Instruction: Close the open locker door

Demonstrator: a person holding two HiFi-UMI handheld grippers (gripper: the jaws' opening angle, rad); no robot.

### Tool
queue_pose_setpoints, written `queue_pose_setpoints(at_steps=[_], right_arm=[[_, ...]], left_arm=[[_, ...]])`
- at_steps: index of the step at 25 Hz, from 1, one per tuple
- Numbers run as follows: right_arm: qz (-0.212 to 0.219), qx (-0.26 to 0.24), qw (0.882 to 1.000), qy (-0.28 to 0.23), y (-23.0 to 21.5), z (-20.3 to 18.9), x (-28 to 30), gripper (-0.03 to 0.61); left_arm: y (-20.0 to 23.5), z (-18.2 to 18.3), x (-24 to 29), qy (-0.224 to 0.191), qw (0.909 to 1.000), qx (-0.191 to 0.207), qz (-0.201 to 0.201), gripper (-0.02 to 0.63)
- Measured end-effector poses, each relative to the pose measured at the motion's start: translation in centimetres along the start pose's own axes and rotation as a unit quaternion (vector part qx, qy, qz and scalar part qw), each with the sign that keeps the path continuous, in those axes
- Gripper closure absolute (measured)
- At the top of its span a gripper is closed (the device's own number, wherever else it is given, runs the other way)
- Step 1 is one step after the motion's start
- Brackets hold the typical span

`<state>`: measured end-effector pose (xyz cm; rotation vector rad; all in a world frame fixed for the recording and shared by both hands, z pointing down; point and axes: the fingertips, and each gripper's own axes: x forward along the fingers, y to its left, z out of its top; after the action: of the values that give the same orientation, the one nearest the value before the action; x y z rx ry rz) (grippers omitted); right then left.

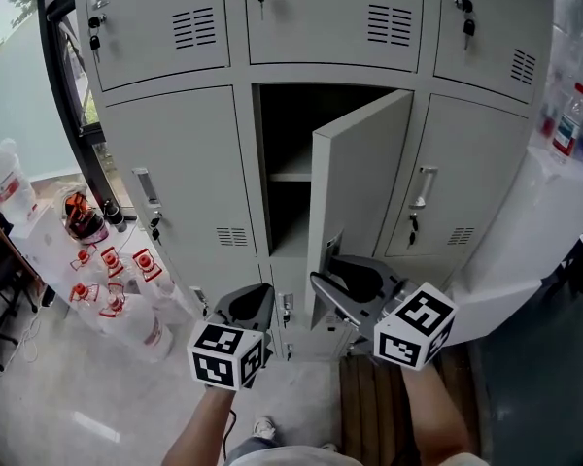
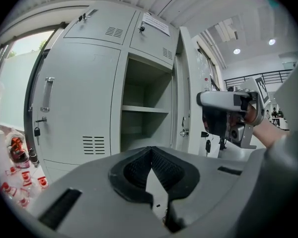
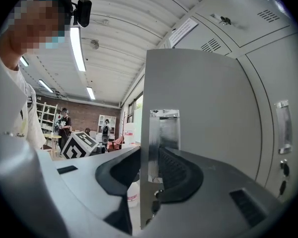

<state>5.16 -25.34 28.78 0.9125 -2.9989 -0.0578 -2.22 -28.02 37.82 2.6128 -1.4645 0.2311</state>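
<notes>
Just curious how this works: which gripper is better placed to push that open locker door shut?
Right. The right gripper has the free edge of the open door between its jaws; the left gripper is empty, away from the door.

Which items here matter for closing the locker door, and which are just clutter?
Job:
open door
right gripper, jaws straddling the door's edge
left gripper, shut and empty

Lying about:
red-labelled water bottles at left
bottles at far right

Grey concrete floor (image 1: 58, 396), window (image 1: 10, 76) at left — clear bottles (image 1: 126, 309) beside it; ceiling strip lights (image 3: 78, 46), brick wall (image 3: 84, 115) beyond.
</notes>
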Motion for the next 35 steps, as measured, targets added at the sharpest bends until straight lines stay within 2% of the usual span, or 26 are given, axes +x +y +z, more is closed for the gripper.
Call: queue_pose_setpoints(at_steps=[18, 35], right_arm=[[-0.046, 0.012, 0.999, 0.002, -2.3, -0.2, 7.6, 0.488], [-0.1, -0.004, 0.995, 0.0, -5.8, -0.4, 12.9, 0.5]], left_arm=[[6.8, 0.6, 0.8, -0.01, 0.9999, -0.006, -0.008, 0.607], [11.6, 2.4, 3.6, -0.025, 0.9992, 0.016, -0.027, 0.607]])
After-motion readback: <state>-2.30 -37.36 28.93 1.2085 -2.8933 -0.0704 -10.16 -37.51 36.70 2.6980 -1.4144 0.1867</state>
